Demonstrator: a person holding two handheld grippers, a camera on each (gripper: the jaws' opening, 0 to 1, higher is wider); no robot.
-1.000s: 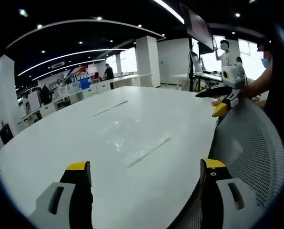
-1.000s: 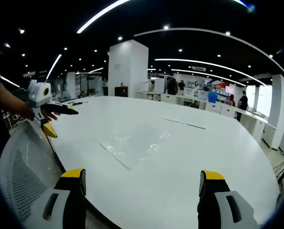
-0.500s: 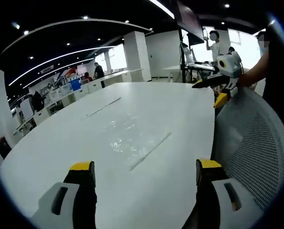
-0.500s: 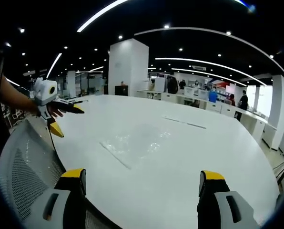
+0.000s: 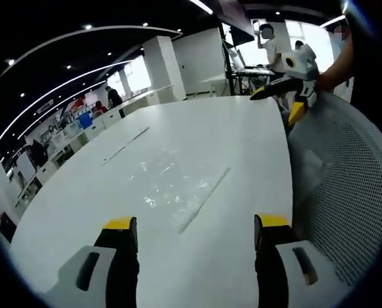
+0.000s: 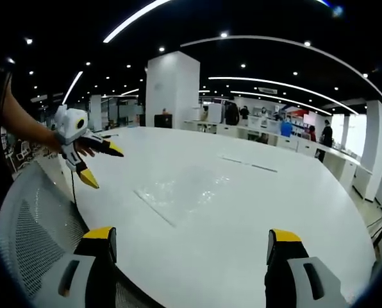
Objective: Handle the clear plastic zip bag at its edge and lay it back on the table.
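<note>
The clear plastic zip bag (image 5: 172, 189) lies flat on the white table (image 5: 114, 212), its zip edge (image 5: 204, 200) facing the near side. My left gripper (image 5: 194, 226) hovers open just short of that edge, nothing between its jaws. In the right gripper view the bag (image 6: 181, 192) rests mid-table, ahead of my open right gripper (image 6: 188, 239). The left gripper (image 6: 95, 160) comes in from the left there, open, held by a hand above the table's edge. In the left gripper view the right gripper (image 5: 287, 96) hangs open at the upper right.
A grey mesh chair back (image 5: 345, 192) stands against the table's near edge, also the chair back (image 6: 31, 231) at lower left. Two thin seams (image 6: 245, 165) cross the far tabletop. White pillars, desks and people fill the office behind.
My left gripper has moved forward over the table toward the bag's zip edge, as the right gripper view shows. The right gripper has held still. The bag has not moved.
</note>
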